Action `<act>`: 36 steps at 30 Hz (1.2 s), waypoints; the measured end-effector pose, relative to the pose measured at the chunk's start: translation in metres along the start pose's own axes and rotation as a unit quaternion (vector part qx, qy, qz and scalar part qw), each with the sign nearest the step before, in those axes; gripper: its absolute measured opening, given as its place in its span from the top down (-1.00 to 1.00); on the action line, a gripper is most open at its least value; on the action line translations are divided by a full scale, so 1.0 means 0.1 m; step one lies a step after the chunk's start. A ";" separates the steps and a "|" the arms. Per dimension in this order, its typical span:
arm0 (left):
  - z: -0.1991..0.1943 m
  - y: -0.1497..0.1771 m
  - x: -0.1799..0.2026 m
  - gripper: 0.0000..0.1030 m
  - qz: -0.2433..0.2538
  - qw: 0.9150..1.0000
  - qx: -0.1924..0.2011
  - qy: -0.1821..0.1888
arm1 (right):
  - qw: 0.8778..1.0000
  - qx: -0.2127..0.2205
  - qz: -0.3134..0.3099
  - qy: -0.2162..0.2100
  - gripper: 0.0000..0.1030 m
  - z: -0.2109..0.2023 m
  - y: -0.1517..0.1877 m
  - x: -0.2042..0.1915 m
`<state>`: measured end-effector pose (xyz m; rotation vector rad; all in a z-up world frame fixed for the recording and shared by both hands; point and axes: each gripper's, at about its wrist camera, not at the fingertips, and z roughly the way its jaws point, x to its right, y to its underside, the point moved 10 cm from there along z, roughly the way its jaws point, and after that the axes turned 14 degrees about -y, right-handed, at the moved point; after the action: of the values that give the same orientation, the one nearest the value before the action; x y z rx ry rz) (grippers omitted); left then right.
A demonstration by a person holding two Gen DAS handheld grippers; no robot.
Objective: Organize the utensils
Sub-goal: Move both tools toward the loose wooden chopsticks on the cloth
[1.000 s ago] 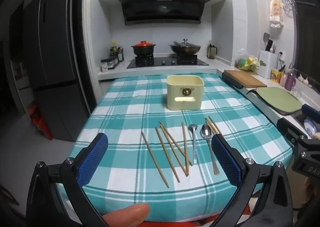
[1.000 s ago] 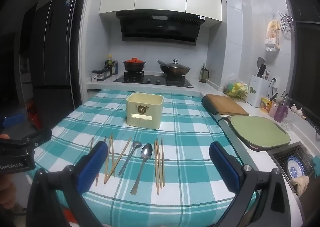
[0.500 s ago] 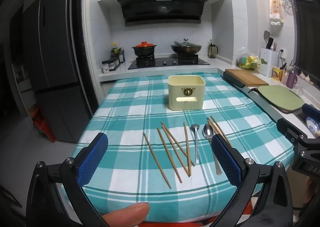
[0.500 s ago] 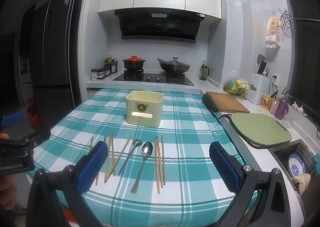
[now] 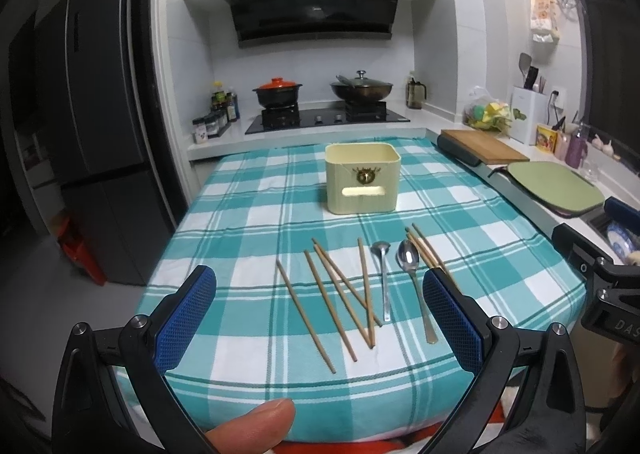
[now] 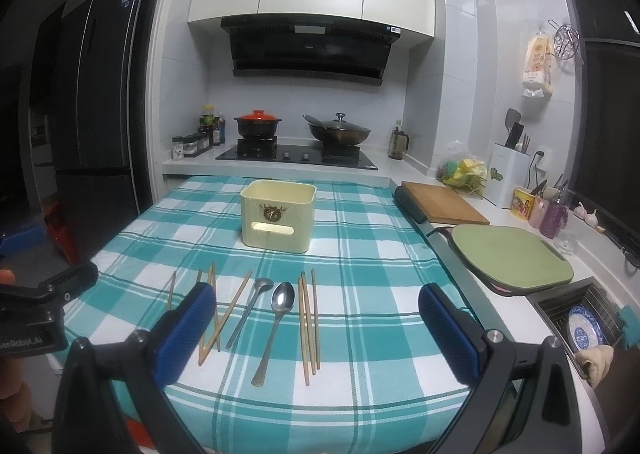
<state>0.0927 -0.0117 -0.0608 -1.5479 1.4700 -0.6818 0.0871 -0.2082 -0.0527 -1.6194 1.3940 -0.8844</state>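
Hovering wide-jawed over the near edge of the teal checked cloth (image 5: 248, 222), the left gripper (image 5: 320, 306) and right gripper (image 6: 316, 318), both with dimpled blue pads, grip nothing, while slim wooden chopsticks (image 5: 340, 290) and two shiny metal spoons (image 6: 276, 326) lie before the boxy cream plastic holder (image 5: 362, 178).

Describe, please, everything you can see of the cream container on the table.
The cream container is a squarish, open-topped box with rounded corners, seemingly plastic. Its front bears a small dark-and-gold emblem above a horizontal slot. It stands upright on the checked tablecloth, beyond the utensils, with nothing else touching it. No contents show.
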 end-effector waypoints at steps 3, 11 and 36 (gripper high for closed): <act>0.00 0.00 0.02 -1.00 0.001 1.000 0.000 0.001 | 1.000 -0.003 0.002 0.004 -1.00 0.02 0.02 0.03; -0.01 0.00 0.08 -1.00 0.003 1.000 -0.006 0.007 | 1.000 -0.005 0.004 0.005 -1.00 0.03 0.03 0.05; 0.18 0.08 -0.01 -1.00 -0.002 0.999 -0.036 0.007 | 1.000 -0.008 0.011 0.005 -1.00 0.11 0.07 0.09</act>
<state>0.1039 -0.0061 -0.0758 -1.6046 1.5158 -0.6490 0.0956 -0.2164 -0.0637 -1.6108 1.4264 -0.8728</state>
